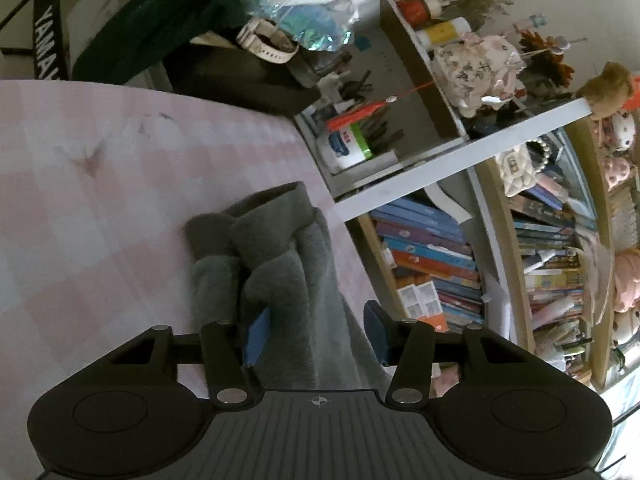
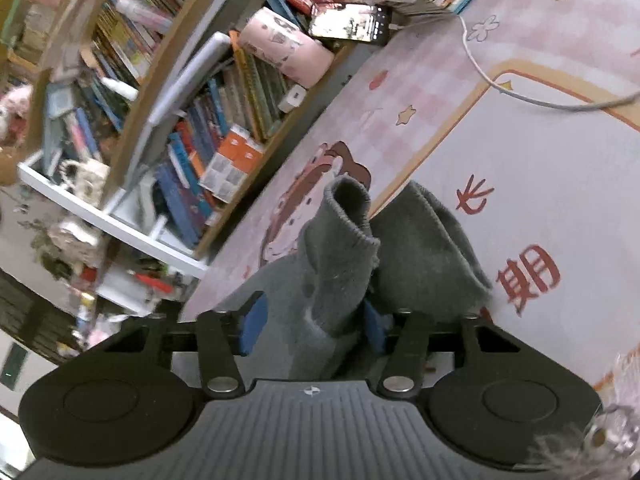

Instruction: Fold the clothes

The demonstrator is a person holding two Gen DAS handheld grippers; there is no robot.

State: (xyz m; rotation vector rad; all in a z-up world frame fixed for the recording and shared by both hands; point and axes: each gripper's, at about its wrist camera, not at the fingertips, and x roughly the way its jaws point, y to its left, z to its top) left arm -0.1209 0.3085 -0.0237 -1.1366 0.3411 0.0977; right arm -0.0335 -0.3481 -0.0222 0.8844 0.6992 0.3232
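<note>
The grey fleece garment (image 2: 340,264) lies bunched on the pink checked mat (image 2: 540,152), just beside the bookshelf (image 2: 192,128), with a cuff standing up: folding looks partway at best, no flat fold showing. The shelf holds packed books and boxes. The left tool (image 1: 316,336) and the right tool (image 2: 314,326) both stand wide, with fleece between their fingers.

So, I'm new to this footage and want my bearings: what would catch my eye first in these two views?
First the grey fleecy garment, bunched between the wide-apart blue pads of both the left gripper and the right gripper. It lies on a pink checked mat printed with cartoons and red characters. Beside the mat, a crammed bookshelf of colourful books and plush toys fills the background.
</note>
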